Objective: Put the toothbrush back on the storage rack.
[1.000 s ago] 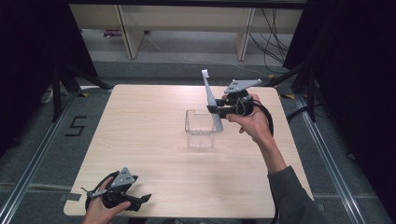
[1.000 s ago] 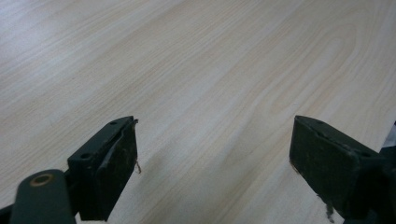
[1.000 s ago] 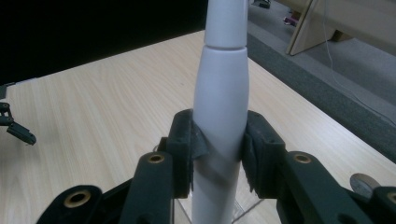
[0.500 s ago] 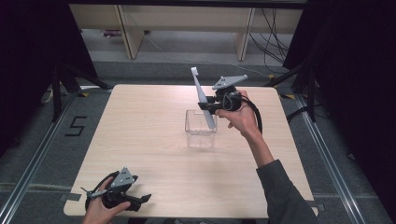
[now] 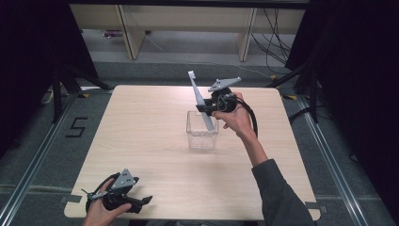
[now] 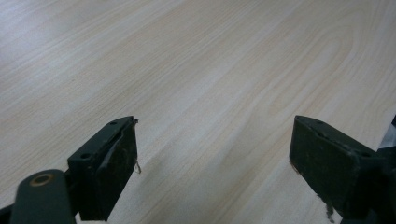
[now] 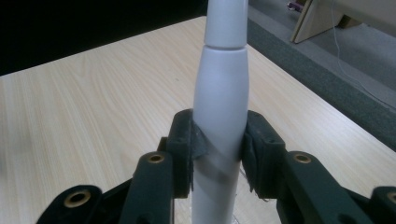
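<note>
While the right claw (image 5: 203, 107) clamps the white electric toothbrush (image 5: 200, 100), keep it steep, lower its base inside the clear container (image 5: 202, 134); left claw (image 6: 212, 172) idles wide on the table (image 5: 141, 127).

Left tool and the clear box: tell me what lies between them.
Bare tabletop lies between the left tool and the clear box in the high view; the left gripper view shows plain wood ahead.
</note>
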### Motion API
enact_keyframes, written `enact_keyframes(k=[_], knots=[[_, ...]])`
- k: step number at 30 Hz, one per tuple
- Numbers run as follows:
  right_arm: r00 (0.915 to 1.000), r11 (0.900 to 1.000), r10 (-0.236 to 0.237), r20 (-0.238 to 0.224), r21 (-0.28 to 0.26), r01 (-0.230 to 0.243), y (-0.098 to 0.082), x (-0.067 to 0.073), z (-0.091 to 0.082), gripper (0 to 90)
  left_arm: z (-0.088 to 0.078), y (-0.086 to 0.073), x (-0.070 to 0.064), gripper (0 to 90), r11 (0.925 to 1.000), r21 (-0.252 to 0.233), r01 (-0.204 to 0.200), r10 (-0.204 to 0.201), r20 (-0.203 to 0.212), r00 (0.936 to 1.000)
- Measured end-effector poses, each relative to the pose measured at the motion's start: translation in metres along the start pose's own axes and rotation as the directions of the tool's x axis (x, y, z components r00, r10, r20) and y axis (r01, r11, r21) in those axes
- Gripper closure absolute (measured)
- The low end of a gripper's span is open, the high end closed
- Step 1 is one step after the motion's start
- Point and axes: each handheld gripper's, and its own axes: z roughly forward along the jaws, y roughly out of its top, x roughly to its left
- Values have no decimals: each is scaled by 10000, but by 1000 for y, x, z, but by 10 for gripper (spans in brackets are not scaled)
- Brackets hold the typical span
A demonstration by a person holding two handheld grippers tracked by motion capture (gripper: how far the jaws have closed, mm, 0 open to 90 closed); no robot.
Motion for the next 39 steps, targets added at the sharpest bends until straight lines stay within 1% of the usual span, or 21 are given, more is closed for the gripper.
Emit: enact_keyframes(k=[2,3,9,11,13,15,16,18,21,22,25,26,29,30,32,33,34,35,36,38,39], knots=[[9999,9999,137,23,-1,-137,-2,0,3,670,0,0,0,149,10000,-7,-8,8,-1,10000],[10000,9999,-60,-32,81,60,-2,-1,4,670,0,0,0,148,10000,18,-29,29,13,10000],[10000,9997,11,73,237,-13,-6,-1,14,670,0,0,0,149,10000,-10,-2,2,-5,10000],[10000,9997,20,38,243,-21,-9,-2,17,670,-1,0,1,148,9999,65,-113,113,-38,9999],[10000,9997,-80,17,222,80,-11,-4,20,670,0,0,0,148,10000,-68,57,-56,27,10000],[10000,9992,7,14,406,-8,-13,-5,22,670,0,0,0,148,10000,-64,54,-54,5,10000],[10000,9995,-25,57,307,23,-15,-5,24,670,0,0,0,148,10000,-58,55,-55,4,10000],[9996,9983,268,-47,525,-265,-16,-4,25,670,0,0,0,149,10000,-79,58,-58,6,10000],[9997,9989,220,91,406,-224,-18,-5,28,670,0,0,0,149,9999,-87,61,-61,26,10000],[9999,9987,144,-67,485,-141,-18,-6,28,670,1,-1,-1,149,9997,-188,185,-184,37,9998],[10000,9991,47,48,426,-49,-18,-6,30,670,0,0,0,149,10000,-69,58,-58,34,10000],[9998,9984,179,22,536,-180,-19,-6,32,670,-1,0,1,148,9999,67,-110,110,-34,9999],[10000,9978,72,-59,660,-68,-20,-5,34,670,-1,-1,1,149,10000,-9,-54,54,-40,10000],[9990,9961,440,-16,771,-438,-22,-3,34,670,-1,-1,0,149,10000,-32,9,-9,-8,10000],[9995,9964,322,-56,787,-317,-24,-3,37,670,1,-1,-1,149,9996,-222,163,-162,84,9998],[9997,9966,217,-64,798,-211,-25,-4,39,670,-1,-1,1,149,10000,-5,-23,23,-40,10000],[9998,9970,178,-46,759,-174,-27,-4,41,670,-1,-1,0,149,10000,-4,-32,32,-39,10000],[9988,9945,465,-125,943,-452,-28,-3,40,670,-1,-1,0,148,10000,15,-40,40,-33,10000],[9995,9960,285,-130,845,-273,-30,-4,43,670,-1,-1,0,149,10000,8,-38,38,-37,10000],[9987,9929,506,-98,1085,-492,-32,-3,43,670,-1,-1,0,148,10000,-15,-22,22,-41,10000],[9993,9951,337,-144,930,-322,-33,-4,44,670,-1,-1,1,149,10000,-24,-11,11,-40,10000]])
